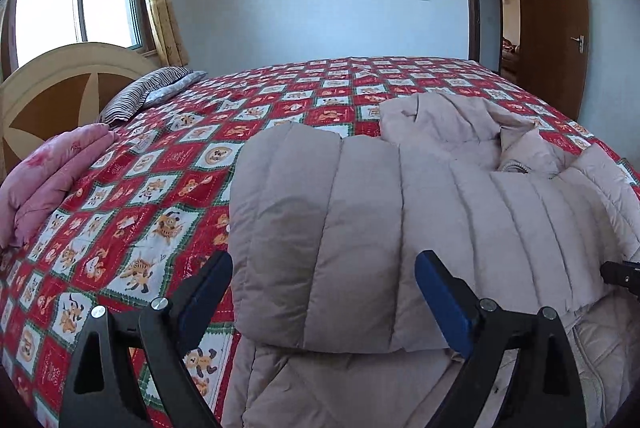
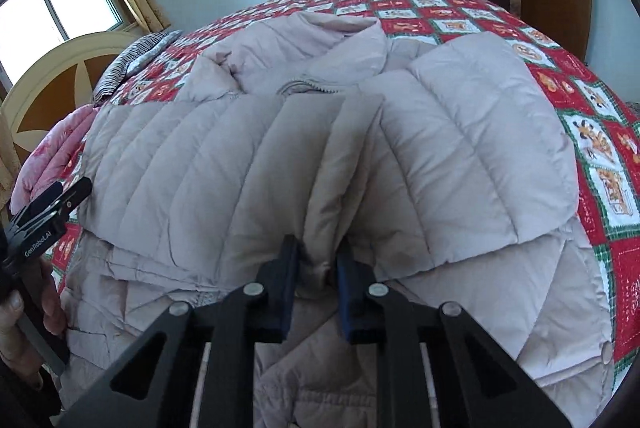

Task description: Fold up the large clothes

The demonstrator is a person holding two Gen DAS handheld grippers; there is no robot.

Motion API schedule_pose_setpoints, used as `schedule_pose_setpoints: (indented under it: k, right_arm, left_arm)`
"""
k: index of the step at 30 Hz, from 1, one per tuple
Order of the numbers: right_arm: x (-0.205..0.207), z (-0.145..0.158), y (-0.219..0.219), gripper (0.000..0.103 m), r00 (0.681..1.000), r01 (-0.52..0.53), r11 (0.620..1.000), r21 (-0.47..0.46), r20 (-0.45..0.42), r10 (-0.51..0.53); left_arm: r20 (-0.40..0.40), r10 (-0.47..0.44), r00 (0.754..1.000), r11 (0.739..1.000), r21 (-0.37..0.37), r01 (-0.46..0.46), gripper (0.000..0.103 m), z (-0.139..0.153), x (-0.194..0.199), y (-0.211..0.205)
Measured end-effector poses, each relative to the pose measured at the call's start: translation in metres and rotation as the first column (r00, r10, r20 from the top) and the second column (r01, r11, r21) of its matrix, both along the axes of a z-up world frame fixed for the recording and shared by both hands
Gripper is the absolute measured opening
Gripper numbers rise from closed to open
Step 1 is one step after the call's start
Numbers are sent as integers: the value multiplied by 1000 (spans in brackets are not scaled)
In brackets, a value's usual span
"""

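Note:
A pale beige quilted down jacket (image 1: 360, 212) lies on the bed, its lower part folded back over itself, with collar and zipper (image 2: 308, 84) toward the far side. My left gripper (image 1: 323, 268) stands open, its blue pads on either side of the folded edge at the jacket's left end without pressing it. It shows again at the left edge of the right wrist view (image 2: 68, 190), with a person's hand (image 2: 16, 312) on it. My right gripper (image 2: 317, 252) is shut on a pinched ridge of the jacket's folded edge near the middle. Its tip shows at the right edge (image 1: 620, 273).
The bed has a red checked cartoon bedspread (image 1: 168, 196). A folded pink quilt (image 1: 48, 180) and a striped pillow (image 1: 152, 92) lie by the cream headboard (image 1: 60, 84) on the left. A window (image 1: 76, 0) is behind it and a brown door (image 1: 556, 28) stands open at the far right.

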State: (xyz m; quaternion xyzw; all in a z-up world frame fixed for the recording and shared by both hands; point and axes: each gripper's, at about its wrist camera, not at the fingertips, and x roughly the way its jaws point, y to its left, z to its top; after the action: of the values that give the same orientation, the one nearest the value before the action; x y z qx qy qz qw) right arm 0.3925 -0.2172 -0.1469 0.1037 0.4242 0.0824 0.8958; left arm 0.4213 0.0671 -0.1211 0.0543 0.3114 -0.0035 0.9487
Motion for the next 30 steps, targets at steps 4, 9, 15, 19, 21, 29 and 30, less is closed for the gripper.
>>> schedule_pose_setpoints:
  k: [4, 9, 15, 19, 21, 29, 30]
  right_arm:
    - [-12, 0, -5, 15, 1000, -2, 999, -33, 3, 3]
    - [-11, -1, -12, 15, 1000, 11, 996, -85, -3, -12]
    - [-20, 9, -14, 45, 999, 44, 990, -138, 27, -41]
    - [-37, 36, -15, 51, 987, 104, 983, -151, 136, -84]
    - [-40, 47, -12, 51, 979, 113, 984, -141, 184, -86]
    - [10, 36, 20, 51, 989, 25, 986, -167, 150, 0]
    - [14, 30, 22, 51, 991, 15, 985, -172, 137, 9]
  left_arm:
    - [-20, -10, 1000, 1000, -5, 10, 93, -7, 2, 1]
    - [-36, -10, 999, 1000, -14, 9, 93, -12, 3, 1]
    - [-34, -20, 999, 1000, -6, 20, 93, -10, 3, 1]
    - [-20, -24, 1000, 1000, 3, 24, 93, -4, 2, 3]
    - [-11, -23, 1000, 1000, 8, 24, 93, 0, 2, 3]
    - [42, -38, 998, 999, 30, 37, 93, 22, 17, -5]
    - [47, -41, 998, 999, 31, 40, 93, 22, 22, -7]
